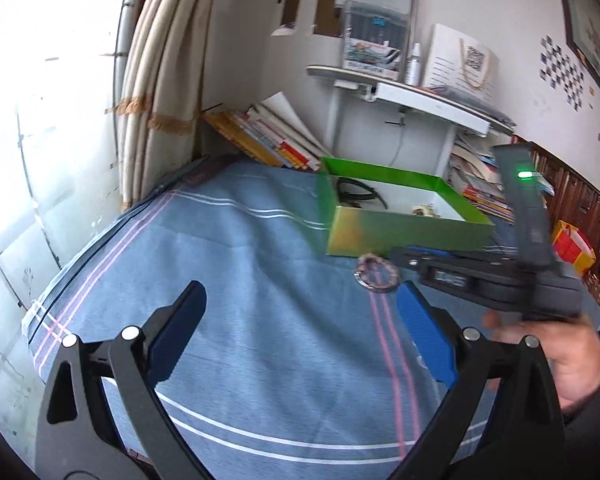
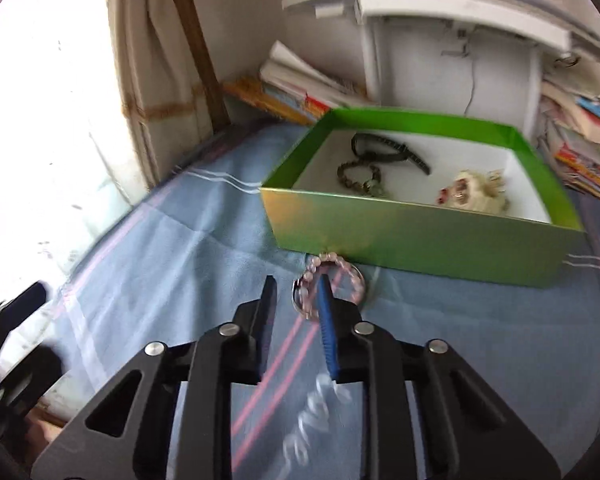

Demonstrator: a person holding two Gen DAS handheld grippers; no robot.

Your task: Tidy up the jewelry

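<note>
While 3 pieces lie in the green box (image 2: 420,236), 1 beaded bracelet (image 2: 332,284) lies outside.

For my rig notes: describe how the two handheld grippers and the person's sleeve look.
The left gripper and right gripper have black angular arms, silver round bolts and ridged blue pads. A green light glows on the right gripper's black upright part. The sleeve is dark.

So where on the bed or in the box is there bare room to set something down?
Bare: the blue sheet between the window-side edge and the green box; also the box's white floor near its left wall. Crowded: the sheet in front of the box, with the beaded bracelet and right gripper.
</note>
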